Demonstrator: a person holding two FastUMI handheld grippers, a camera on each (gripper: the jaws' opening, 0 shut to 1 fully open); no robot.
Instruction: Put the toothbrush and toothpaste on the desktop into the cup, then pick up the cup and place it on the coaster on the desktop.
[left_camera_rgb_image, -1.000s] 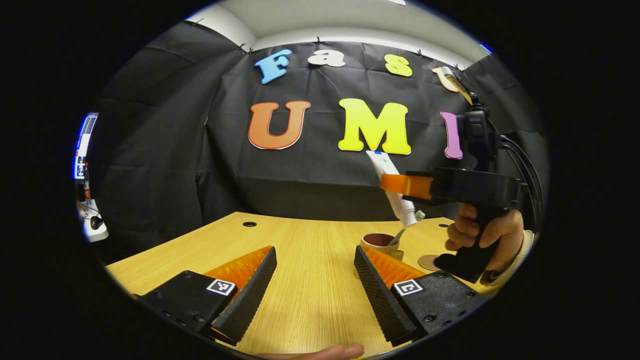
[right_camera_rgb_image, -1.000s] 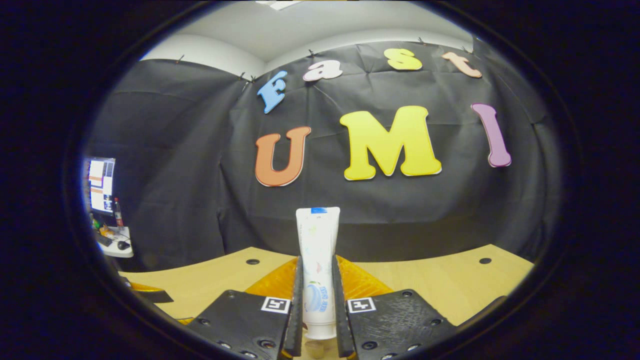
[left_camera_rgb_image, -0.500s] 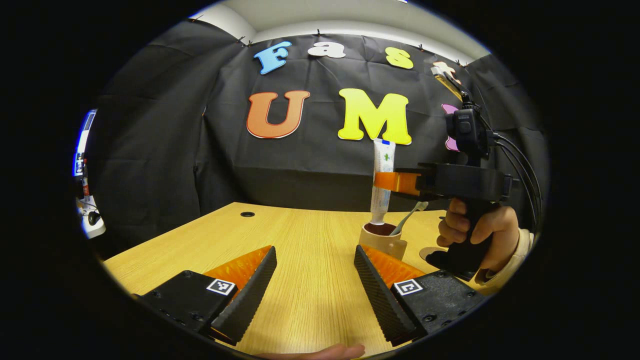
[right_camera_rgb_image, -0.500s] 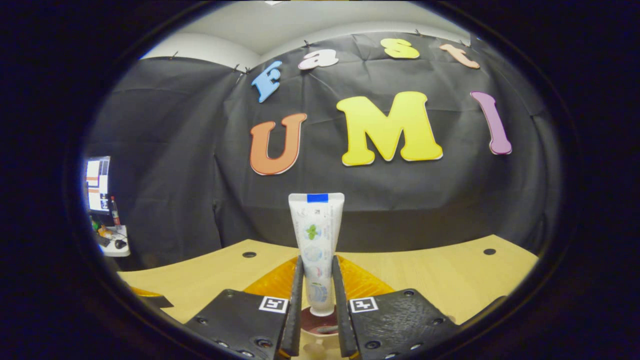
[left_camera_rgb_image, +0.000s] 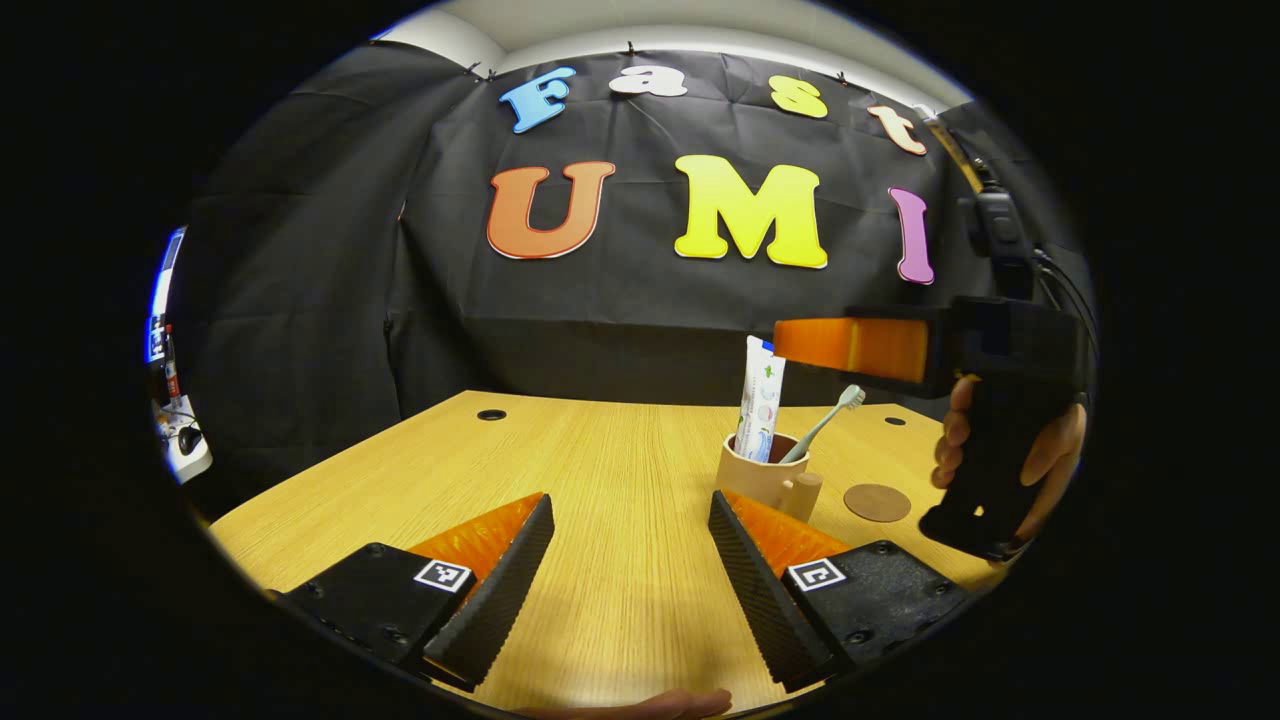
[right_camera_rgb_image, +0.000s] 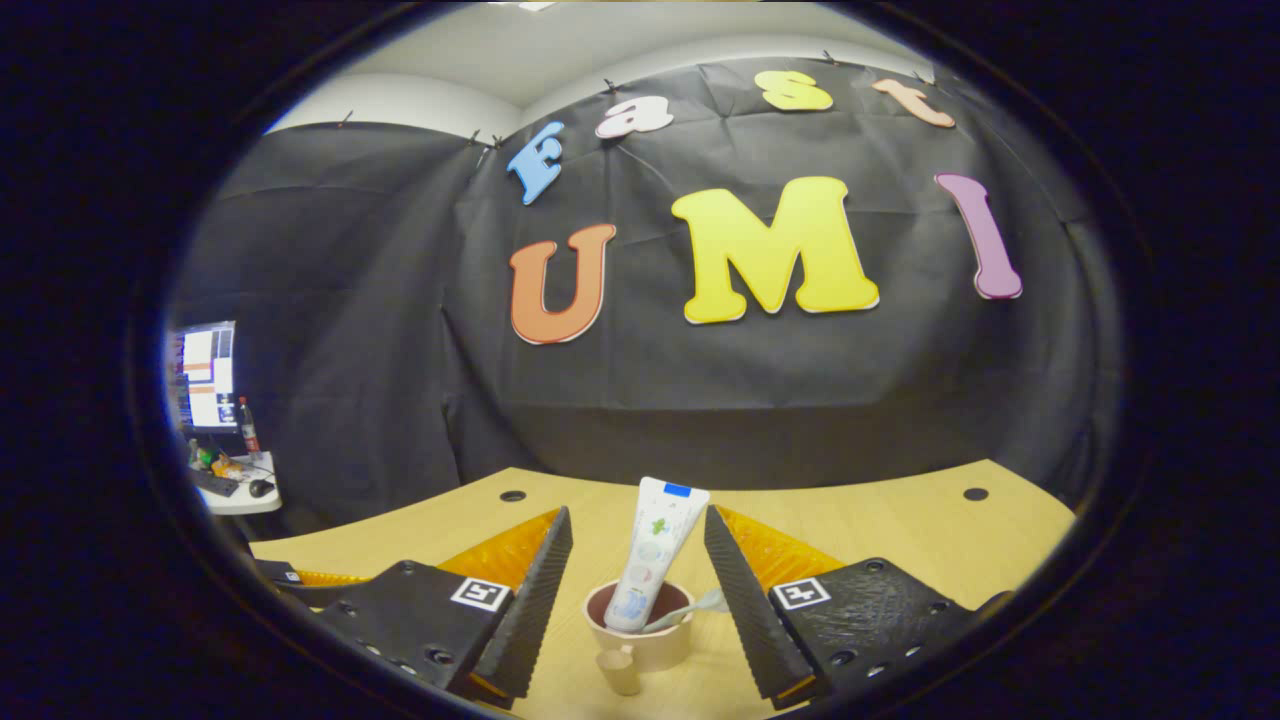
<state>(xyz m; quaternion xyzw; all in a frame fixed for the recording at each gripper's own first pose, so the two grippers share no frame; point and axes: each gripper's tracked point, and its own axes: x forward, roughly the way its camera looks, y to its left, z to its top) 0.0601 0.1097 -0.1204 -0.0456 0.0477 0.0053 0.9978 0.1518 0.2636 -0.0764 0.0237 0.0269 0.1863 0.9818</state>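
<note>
A tan cup (left_camera_rgb_image: 752, 483) stands on the wooden desktop (left_camera_rgb_image: 590, 470), right of centre in the left gripper view. A white toothpaste tube (left_camera_rgb_image: 761, 398) and a toothbrush (left_camera_rgb_image: 826, 419) lean inside it. A round brown coaster (left_camera_rgb_image: 877, 502) lies just right of the cup. My right gripper (left_camera_rgb_image: 800, 345), held by a hand (left_camera_rgb_image: 1010, 450), hovers above and to the right of the cup. In the right gripper view that gripper (right_camera_rgb_image: 636, 522) is open, high above the cup (right_camera_rgb_image: 645, 645), with the toothpaste tube (right_camera_rgb_image: 655, 548) free between its fingers. My left gripper (left_camera_rgb_image: 630, 545) stands open and empty over the near desktop.
Two cable holes (left_camera_rgb_image: 491, 414) (right_camera_rgb_image: 975, 494) sit near the desktop's far edge. A side desk with a monitor (right_camera_rgb_image: 208, 378) stands off to the left beyond the booth. The left gripper (right_camera_rgb_image: 300, 578) shows low at the left of the right gripper view.
The right gripper lowered the toothpaste tube into the cup, opened and let it go, then rose away to the right. The left gripper has stayed open in place.
</note>
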